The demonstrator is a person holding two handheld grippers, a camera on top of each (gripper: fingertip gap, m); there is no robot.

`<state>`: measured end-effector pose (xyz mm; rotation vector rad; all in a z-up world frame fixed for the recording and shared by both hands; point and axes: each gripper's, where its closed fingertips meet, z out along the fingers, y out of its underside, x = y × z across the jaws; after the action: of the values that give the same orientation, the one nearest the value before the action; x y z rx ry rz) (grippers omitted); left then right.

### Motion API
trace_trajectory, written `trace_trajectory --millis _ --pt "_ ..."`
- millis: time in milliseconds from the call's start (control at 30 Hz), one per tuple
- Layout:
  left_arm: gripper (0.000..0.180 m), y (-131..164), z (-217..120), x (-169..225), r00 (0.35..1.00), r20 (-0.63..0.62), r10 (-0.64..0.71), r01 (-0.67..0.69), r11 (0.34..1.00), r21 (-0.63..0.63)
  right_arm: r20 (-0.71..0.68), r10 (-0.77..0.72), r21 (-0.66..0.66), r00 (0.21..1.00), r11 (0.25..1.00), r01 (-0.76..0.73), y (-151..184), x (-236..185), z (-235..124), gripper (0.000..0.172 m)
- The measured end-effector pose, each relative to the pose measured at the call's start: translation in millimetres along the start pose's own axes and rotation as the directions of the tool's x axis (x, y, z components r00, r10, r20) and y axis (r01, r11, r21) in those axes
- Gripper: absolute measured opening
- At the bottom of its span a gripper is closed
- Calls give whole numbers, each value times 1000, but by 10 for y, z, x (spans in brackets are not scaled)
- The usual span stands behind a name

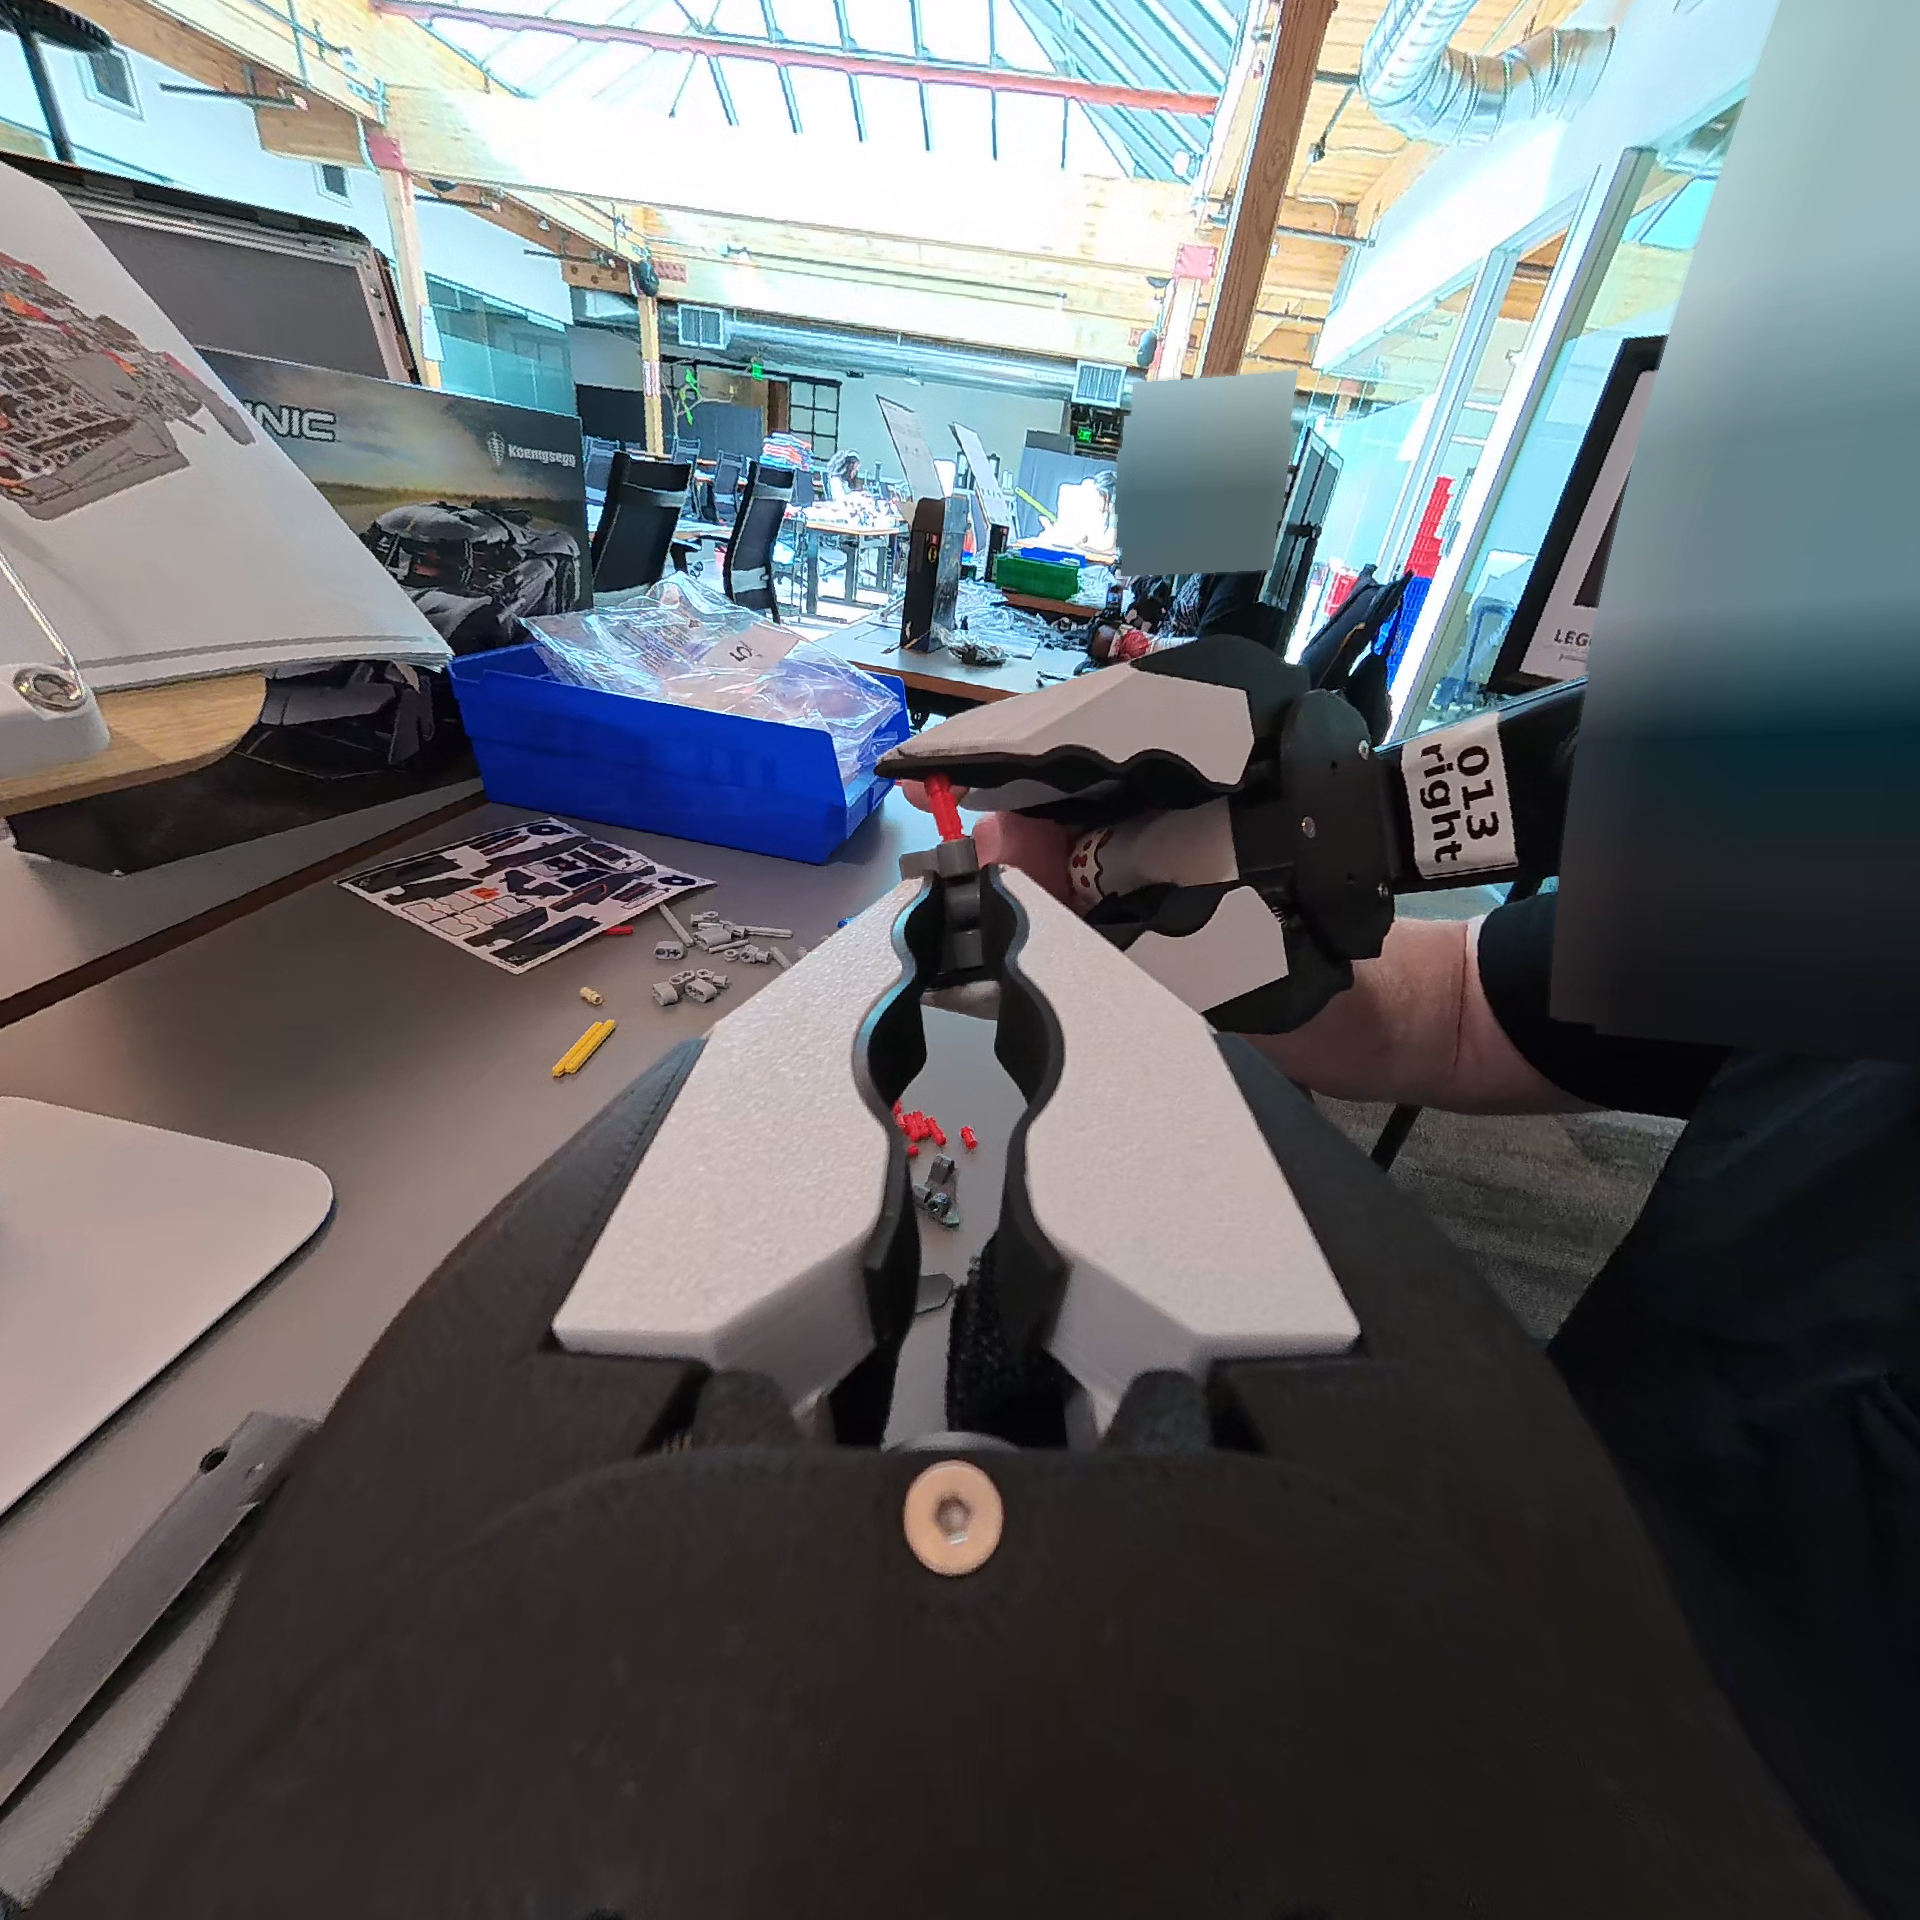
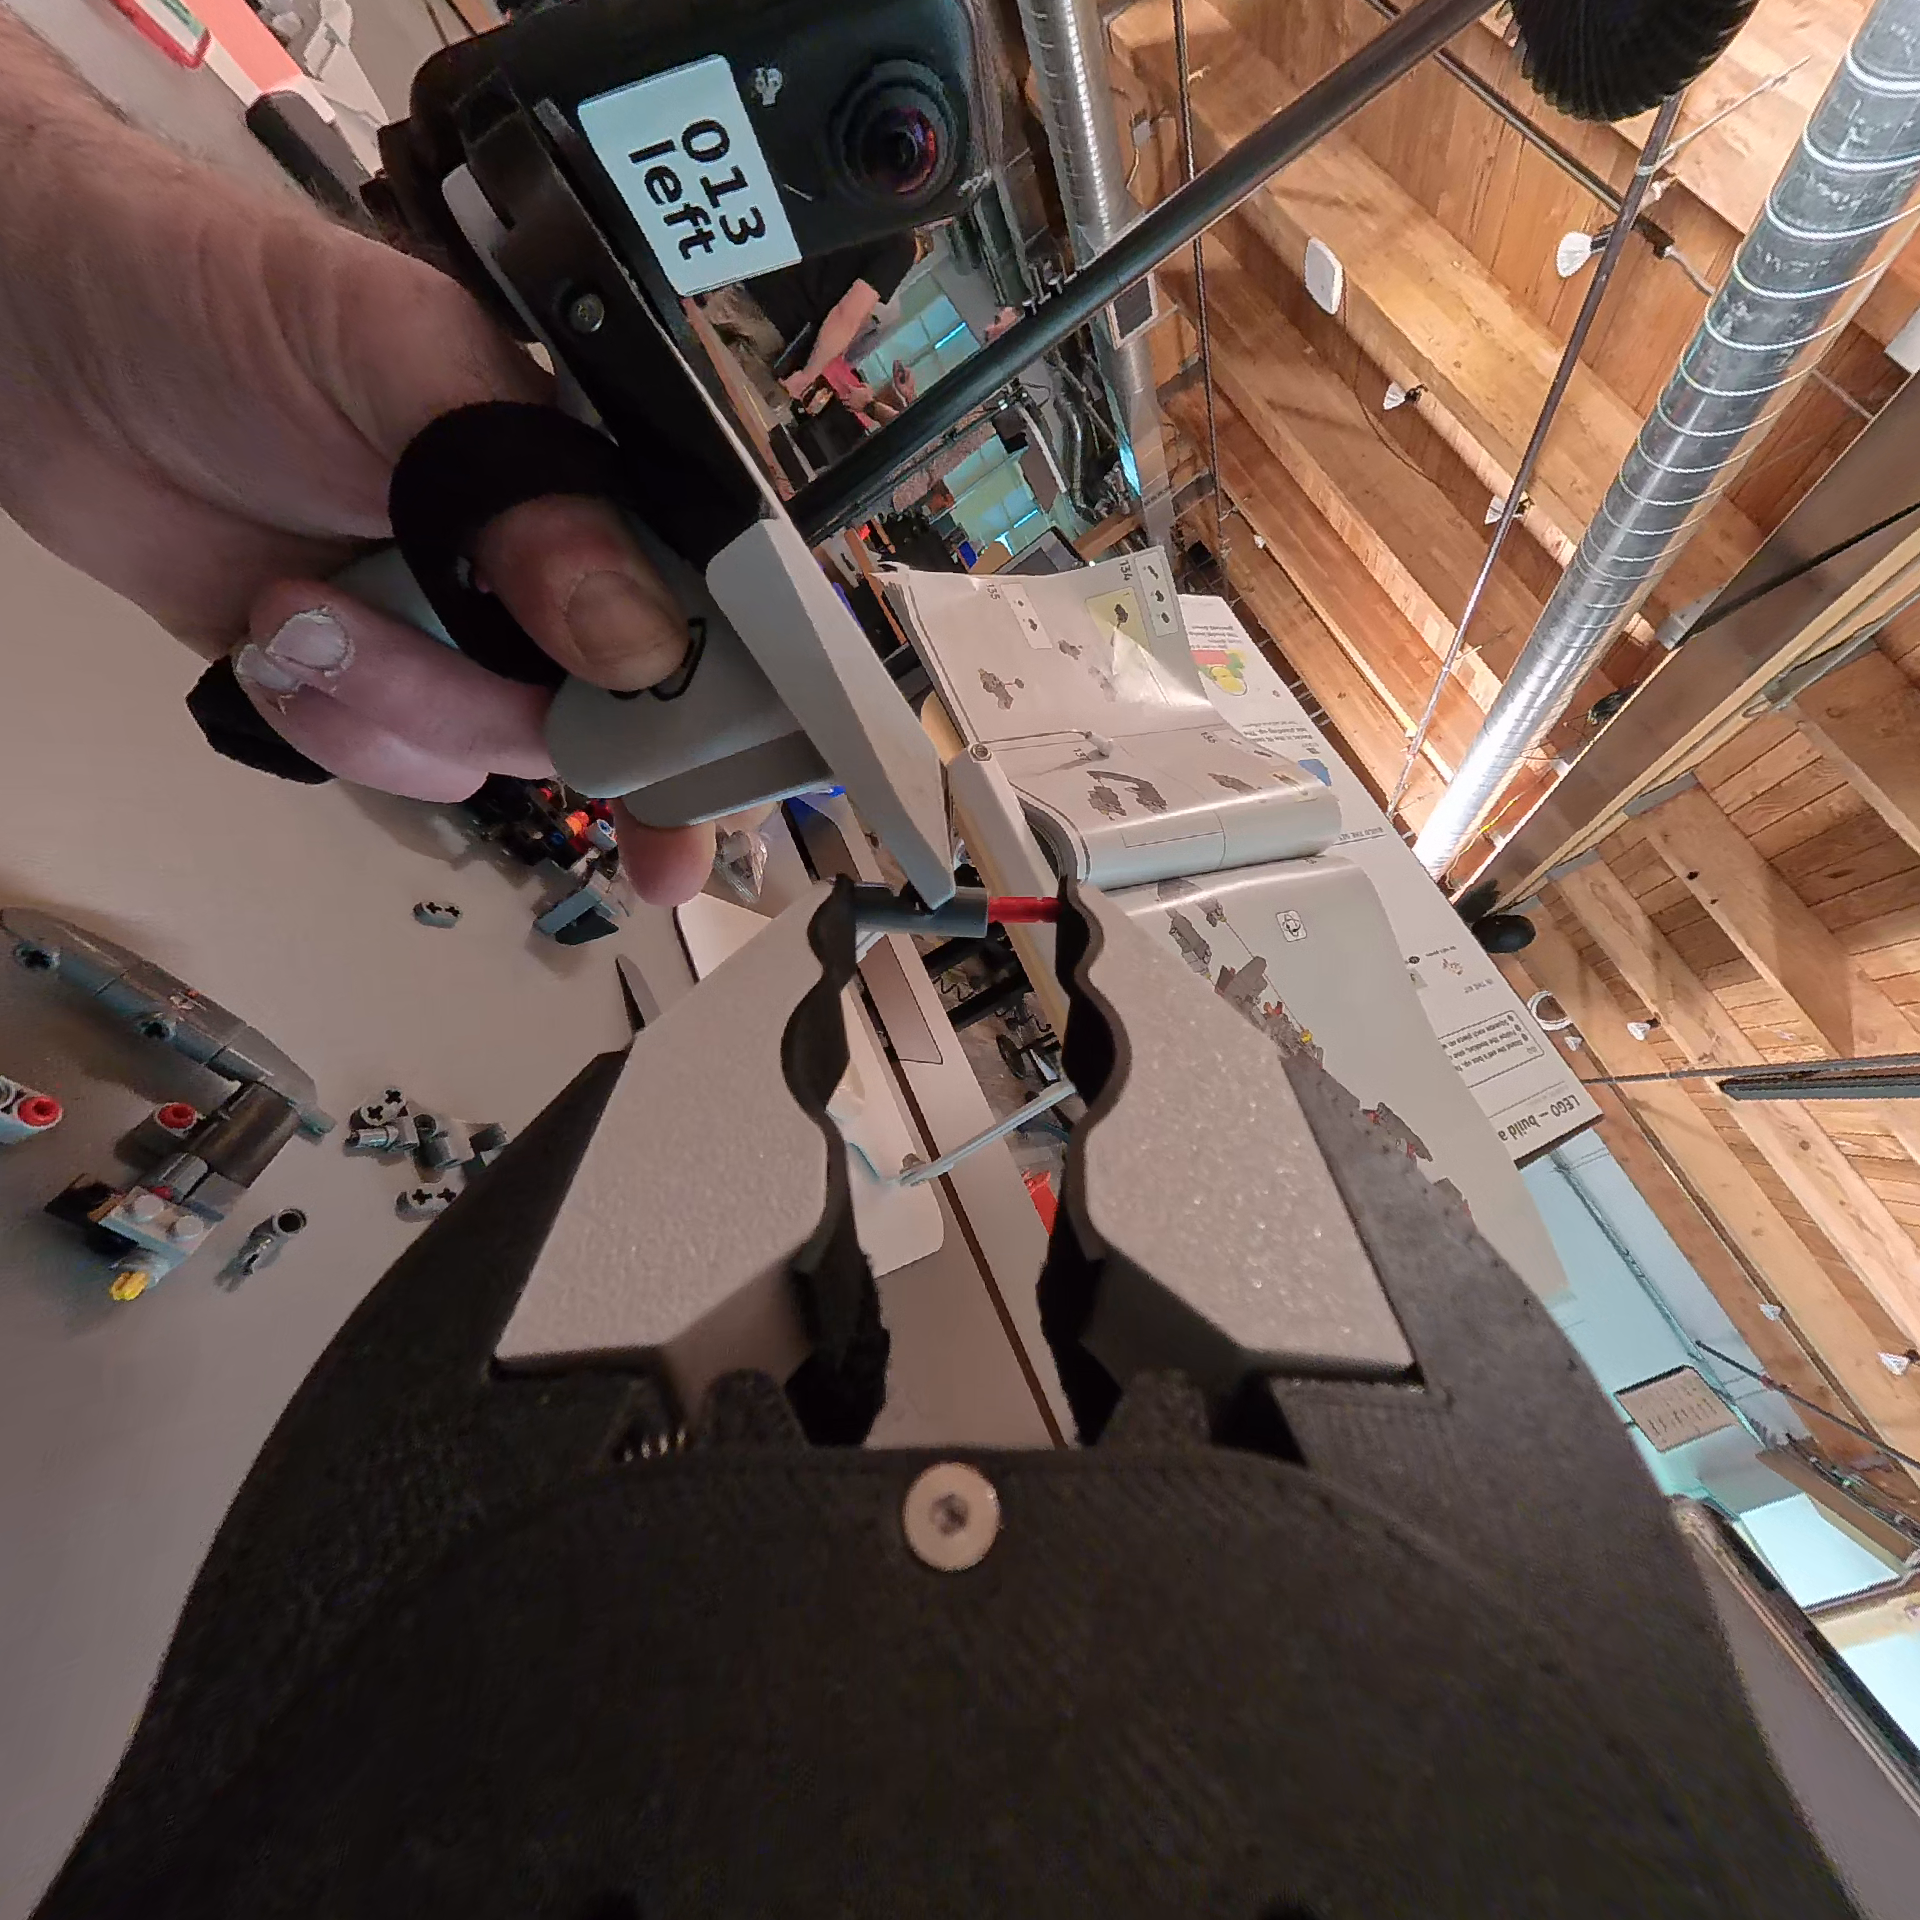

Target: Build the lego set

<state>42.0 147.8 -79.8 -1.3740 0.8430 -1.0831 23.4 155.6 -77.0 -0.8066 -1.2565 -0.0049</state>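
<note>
grey connector pinched in left fingers, right fingers clamp red pin endwise, blue bin behind

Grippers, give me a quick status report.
Left gripper shut on grey connector. Right gripper spans grey connector and red pin, end to end. Loose parts on table below.

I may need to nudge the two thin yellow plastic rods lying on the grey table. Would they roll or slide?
The thin yellow plastic rods look long, slim and light, so a sideways nudge would probably roll or skid them easily on the smooth grey table. They lie side by side, so one push may well separate them. They look stiff, unlikely to bend.
</note>
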Motion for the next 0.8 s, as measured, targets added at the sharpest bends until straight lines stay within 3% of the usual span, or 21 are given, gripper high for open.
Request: trace_trajectory --millis 800 --pt "5 7 -8 -24 1000 5 -20 20 1000 12 -60 -99 -33 993 995 97 17 4 15 35"
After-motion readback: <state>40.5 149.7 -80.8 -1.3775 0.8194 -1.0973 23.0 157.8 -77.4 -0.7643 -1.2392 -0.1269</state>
